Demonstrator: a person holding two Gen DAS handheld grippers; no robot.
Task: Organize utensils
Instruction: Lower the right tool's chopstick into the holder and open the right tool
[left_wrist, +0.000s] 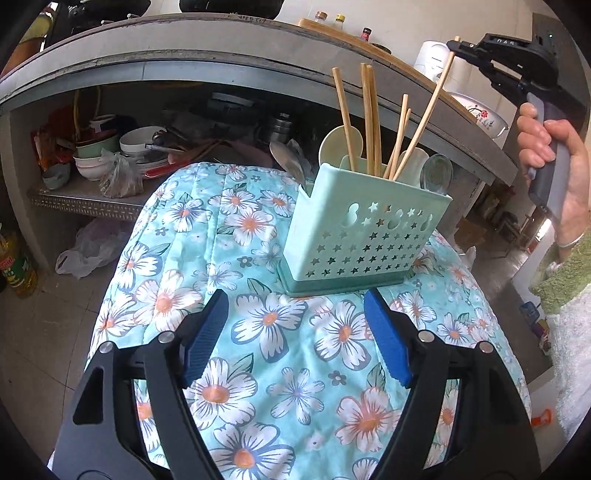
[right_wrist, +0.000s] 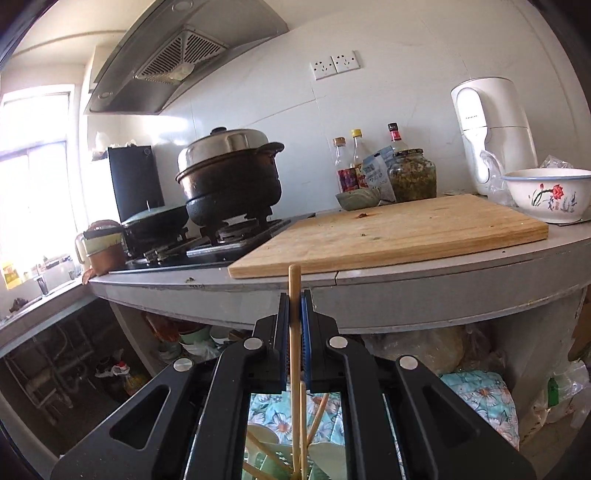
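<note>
Right gripper (right_wrist: 295, 306) clamped on one chopstick (right_wrist: 294, 295) above the mint utensil caddy (left_wrist: 360, 236), left gripper (left_wrist: 295, 328) apart and empty; sorting appears unfinished.

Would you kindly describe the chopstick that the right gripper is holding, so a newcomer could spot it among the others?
Start at the floral quilted cloth and find the mint green utensil holder with star cut-outs standing on it. Several wooden chopsticks rise from it; the one meant leans furthest right. It alone has its top end pinched in the shut right gripper.
</note>
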